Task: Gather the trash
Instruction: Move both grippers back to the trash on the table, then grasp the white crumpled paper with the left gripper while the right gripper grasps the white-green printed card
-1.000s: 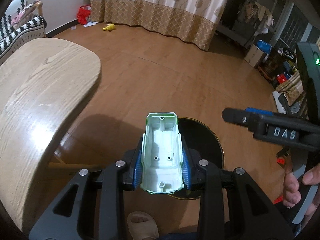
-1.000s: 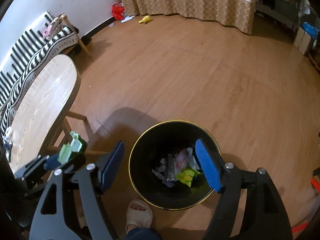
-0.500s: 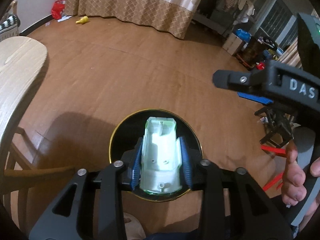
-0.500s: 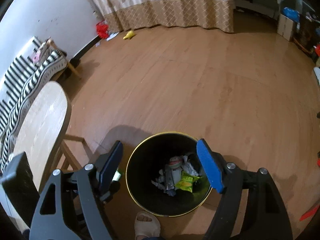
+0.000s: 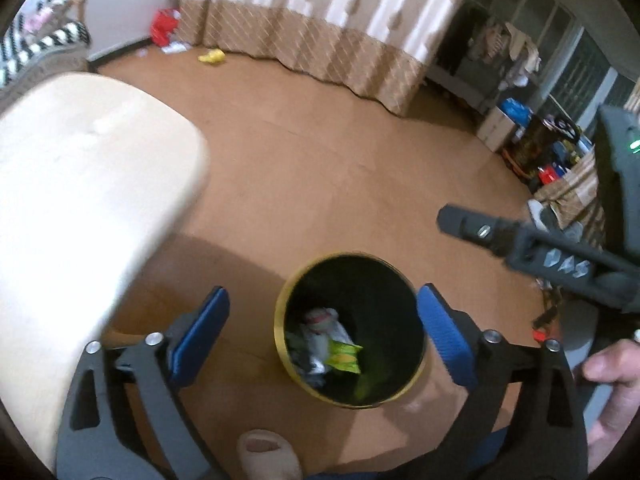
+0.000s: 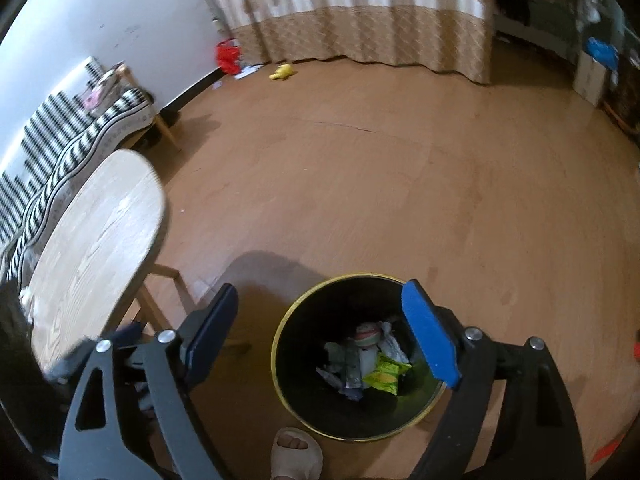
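While both grippers hang above the bin, readings follow.
Left gripper point(image 5: 322, 330): jaws opening, nothing between the blue pads.
Right gripper point(image 6: 320, 334): jaws opening, empty.
Trash bin point(image 6: 288, 344): black, gold rim, on the wood floor point(image 6: 360, 184).
Trash point(image 6: 366, 360): wrappers inside the bin.
Table point(image 6: 96, 248): left of the bin.

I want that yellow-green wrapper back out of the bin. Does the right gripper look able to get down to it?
Probably yes: the right gripper hangs empty, jaws opening, over the uncovered bin, and the wrapper lies atop the trash, though deep down.
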The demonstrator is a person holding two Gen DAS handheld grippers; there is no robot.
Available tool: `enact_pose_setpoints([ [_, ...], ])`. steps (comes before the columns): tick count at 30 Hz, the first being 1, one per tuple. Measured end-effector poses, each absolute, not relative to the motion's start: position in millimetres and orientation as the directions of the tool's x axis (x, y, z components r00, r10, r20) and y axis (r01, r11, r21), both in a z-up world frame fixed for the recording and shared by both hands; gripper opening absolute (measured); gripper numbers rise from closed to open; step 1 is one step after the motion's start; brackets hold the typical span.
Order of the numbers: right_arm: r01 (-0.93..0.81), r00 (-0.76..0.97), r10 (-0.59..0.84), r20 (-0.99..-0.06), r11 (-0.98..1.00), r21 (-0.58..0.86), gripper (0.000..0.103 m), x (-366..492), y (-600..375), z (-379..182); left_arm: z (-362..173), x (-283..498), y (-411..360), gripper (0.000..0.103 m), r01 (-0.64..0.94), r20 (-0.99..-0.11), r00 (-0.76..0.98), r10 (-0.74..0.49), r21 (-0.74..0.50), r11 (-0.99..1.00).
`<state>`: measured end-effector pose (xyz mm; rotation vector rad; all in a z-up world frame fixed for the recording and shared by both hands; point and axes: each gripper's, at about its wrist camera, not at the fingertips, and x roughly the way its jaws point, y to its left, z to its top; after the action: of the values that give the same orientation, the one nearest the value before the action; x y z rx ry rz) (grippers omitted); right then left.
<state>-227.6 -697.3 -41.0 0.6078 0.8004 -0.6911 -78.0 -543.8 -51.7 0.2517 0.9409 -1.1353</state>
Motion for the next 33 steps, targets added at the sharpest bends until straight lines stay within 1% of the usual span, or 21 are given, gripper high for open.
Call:
enact_pose_setpoints([
  [1,0.729,0.525,-0.314,-0.791,0.645,0.228,0.088,-218.2,-690.6,-37.7,-43.5,-70.6,-534.8,0.095,0.851,-0.74,0.128,-0.66,-0.26,0.457],
  [4,0.689,0.552,-0.285,-0.783,0.685,0.236,0.088,-191.1,-675.0,-31.2,-17.2,-42.6,-486.8,0.096,0.815,-0.711,0.234,-0.663,-0.228,0.533],
  [8,0.611,0.593,-0.248,-0.766,0.759,0.227,0.088,-140.3,-634.9,-22.3,2.4,1.1,-415.8,0.096,0.729,-0.7,0.357,-0.619,-0.205,0.653],
  [13,0.484,0.621,-0.156,-0.768,0.848,0.218,0.088,-73.0,-569.3,-13.5,13.3,57.4,-305.9,0.096,0.563,-0.693,0.534,-0.484,-0.136,0.815],
  [18,0.309,0.639,-0.067,-0.766,0.934,0.177,0.088,-9.3,-476.6,-4.2,18.2,98.6,-199.7,0.096,0.38,-0.68,0.65,-0.339,-0.095,0.92],
  [22,0.164,0.62,0.031,-0.784,0.972,0.168,0.088,32.1,-402.6,-7.2,10.7,124.7,-129.5,0.096,0.257,-0.687,0.689,-0.232,-0.068,0.964],
  [26,-0.008,0.579,0.122,-0.806,0.989,0.144,0.088,70.4,-323.4,-16.4,-4.5,146.3,-59.2,0.096,0.142,-0.695,0.71,-0.109,-0.009,0.99],
  [28,-0.069,0.562,0.147,-0.814,0.989,0.131,0.088,83.2,-294.2,-23.7,-10.9,152.3,-31.9,0.096,0.11,-0.701,0.708,-0.087,-0.012,0.994],
  [29,-0.103,0.55,0.155,-0.821,0.988,0.118,0.088,90.2,-277.8,-27.9,-15.1,156.2,-18.7,0.096,0.108,-0.708,0.7,-0.095,-0.027,0.994],
  [33,-0.207,0.501,0.17,-0.848,0.976,0.073,0.088,107.4,-231.5,-45.5,-29.9,168.5,7.5,0.096,0.142,-0.726,0.676,-0.123,-0.036,0.989],
])
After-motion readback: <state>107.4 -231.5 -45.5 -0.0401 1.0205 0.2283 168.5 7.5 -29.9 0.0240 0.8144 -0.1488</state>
